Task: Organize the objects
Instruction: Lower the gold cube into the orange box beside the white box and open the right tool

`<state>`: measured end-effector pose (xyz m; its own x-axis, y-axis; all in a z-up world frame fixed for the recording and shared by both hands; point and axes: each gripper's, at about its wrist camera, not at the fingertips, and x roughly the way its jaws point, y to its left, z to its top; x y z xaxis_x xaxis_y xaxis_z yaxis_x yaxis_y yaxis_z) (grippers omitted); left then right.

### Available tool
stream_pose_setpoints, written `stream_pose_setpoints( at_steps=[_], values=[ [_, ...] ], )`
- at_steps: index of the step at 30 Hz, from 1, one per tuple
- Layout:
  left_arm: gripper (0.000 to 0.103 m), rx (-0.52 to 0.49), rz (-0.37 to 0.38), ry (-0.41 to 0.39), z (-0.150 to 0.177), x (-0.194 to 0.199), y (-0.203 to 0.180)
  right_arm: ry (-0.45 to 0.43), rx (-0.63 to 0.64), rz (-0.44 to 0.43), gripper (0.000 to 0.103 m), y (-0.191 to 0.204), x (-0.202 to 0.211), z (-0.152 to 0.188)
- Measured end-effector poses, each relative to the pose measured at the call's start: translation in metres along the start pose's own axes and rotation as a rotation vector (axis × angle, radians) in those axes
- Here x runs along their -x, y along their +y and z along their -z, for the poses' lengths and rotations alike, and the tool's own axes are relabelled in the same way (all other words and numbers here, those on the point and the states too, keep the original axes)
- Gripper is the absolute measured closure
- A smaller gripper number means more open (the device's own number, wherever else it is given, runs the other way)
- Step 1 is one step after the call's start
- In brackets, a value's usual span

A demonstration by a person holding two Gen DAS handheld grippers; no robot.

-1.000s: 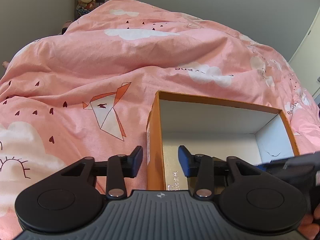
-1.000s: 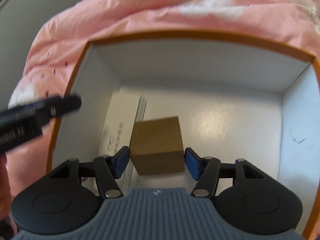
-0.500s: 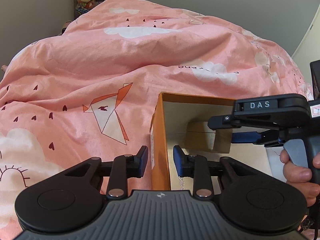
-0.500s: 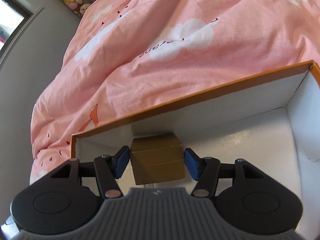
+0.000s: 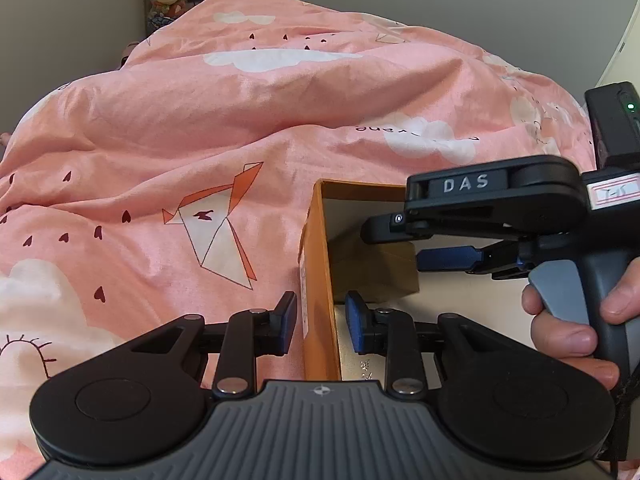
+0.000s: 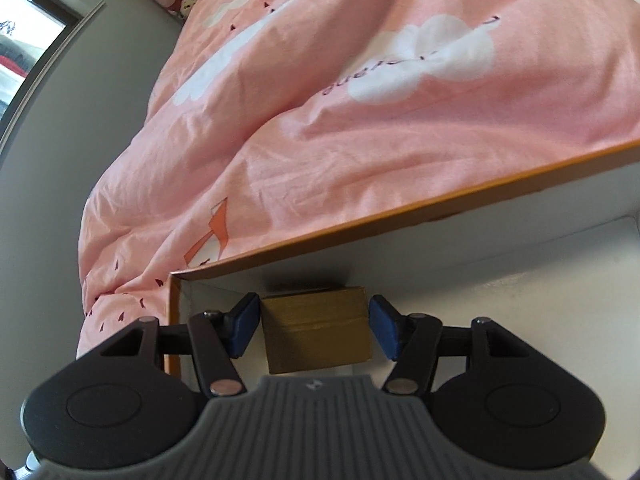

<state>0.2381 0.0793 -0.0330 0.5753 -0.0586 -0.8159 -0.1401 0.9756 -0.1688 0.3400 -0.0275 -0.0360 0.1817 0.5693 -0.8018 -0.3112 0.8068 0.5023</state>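
My left gripper (image 5: 320,318) straddles the left wall of the orange box (image 5: 316,280) on the bed; its jaws have just been closing but aren't pressing it yet. My right gripper (image 6: 314,326) stands apart around the brown block (image 6: 316,328), untouching, in the box's far left corner.

Matt orange cardboard box (image 5: 316,280), smooth white inside; dull brown cardboard block (image 6: 318,330) between right gripper (image 6: 314,328) pads; soft pink cotton duvet (image 5: 200,140) beyond.
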Motion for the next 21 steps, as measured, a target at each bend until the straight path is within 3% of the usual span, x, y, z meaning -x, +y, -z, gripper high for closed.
stream_pose_setpoints(
  at_steps=[5, 10, 17, 21],
  values=[
    [0.077, -0.013, -0.012, 0.000, 0.001, 0.000, 0.000, -0.011, 0.024, -0.013, 0.045, 0.004, 0.006, 0.000],
    [0.078, -0.014, -0.013, 0.000, 0.002, 0.000, 0.000, 0.037, 0.019, -0.023, 0.080, 0.000, 0.000, 0.003],
    [0.078, -0.006, -0.017, -0.009, 0.002, 0.005, -0.001, 0.056, 0.015, -0.038, 0.083, 0.000, -0.007, 0.006],
    [0.078, -0.004, -0.027, -0.046, 0.003, 0.018, -0.003, 0.013, 0.076, -0.015, 0.083, 0.007, 0.008, 0.010]
  ],
)
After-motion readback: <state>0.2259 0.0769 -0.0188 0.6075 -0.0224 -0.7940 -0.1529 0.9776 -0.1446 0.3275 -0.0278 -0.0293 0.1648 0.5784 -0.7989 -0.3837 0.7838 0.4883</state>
